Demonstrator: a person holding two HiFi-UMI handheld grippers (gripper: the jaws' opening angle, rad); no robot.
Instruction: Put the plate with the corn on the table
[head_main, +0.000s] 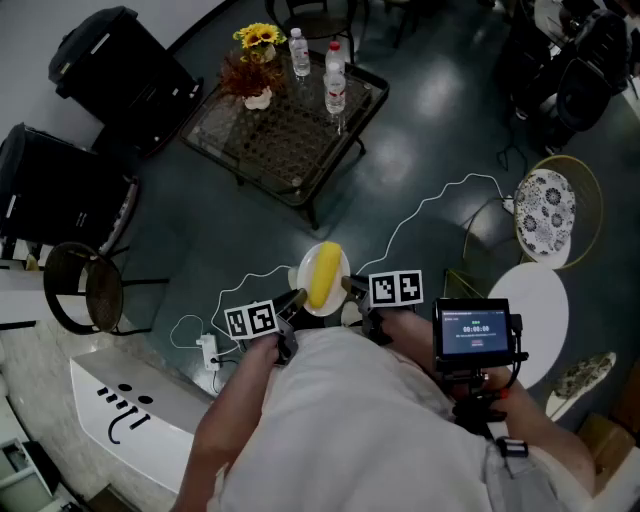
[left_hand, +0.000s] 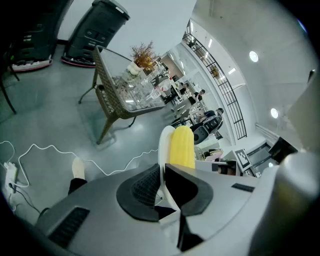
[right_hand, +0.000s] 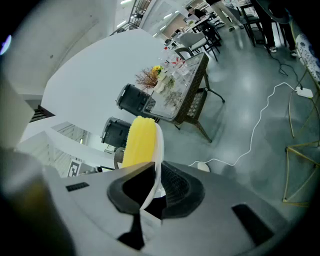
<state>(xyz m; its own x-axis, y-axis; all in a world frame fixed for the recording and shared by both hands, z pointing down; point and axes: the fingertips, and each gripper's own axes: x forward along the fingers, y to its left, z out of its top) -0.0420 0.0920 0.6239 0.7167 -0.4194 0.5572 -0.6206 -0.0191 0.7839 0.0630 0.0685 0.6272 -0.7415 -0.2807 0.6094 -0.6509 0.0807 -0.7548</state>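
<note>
A glass tabletop (head_main: 290, 135) on a woven wicker frame stands well apart from the person, across a stretch of glossy grey floor (head_main: 420, 120). At its far left corner are sunflowers (head_main: 258, 36) and a dried bouquet (head_main: 250, 75). Clear plastic bottles (head_main: 335, 85) stand along its far edge. A thin white cable (head_main: 420, 205) snakes over the floor between the tabletop and the person and ends at a white power strip (head_main: 208, 350). Black bins (head_main: 115, 65) stand off to the left. To the right are a chair with a flower-patterned seat (head_main: 545, 212) and a small round white table (head_main: 540, 310).

The plate (head_main: 303, 270) is held in the air over the floor, close in front of the person's body, not on the tabletop. The left tool (head_main: 297, 299) grips its left rim and the right tool (head_main: 350, 286) grips its right rim. In the left gripper view the left tool (left_hand: 162, 172) has its dark, ribbed pads closed on the thin white edge of the plate (left_hand: 163, 145), with the corn (left_hand: 182, 147) just beyond them. In the right gripper view the right tool (right_hand: 156, 172) is likewise clamped on the rim of the plate (right_hand: 159, 150), beside the corn (right_hand: 140, 142).

The plate is smooth, white and round. The corn (head_main: 323, 275) is a single yellow cob with ridged rows of kernels, lying lengthwise across the middle of the plate.
</note>
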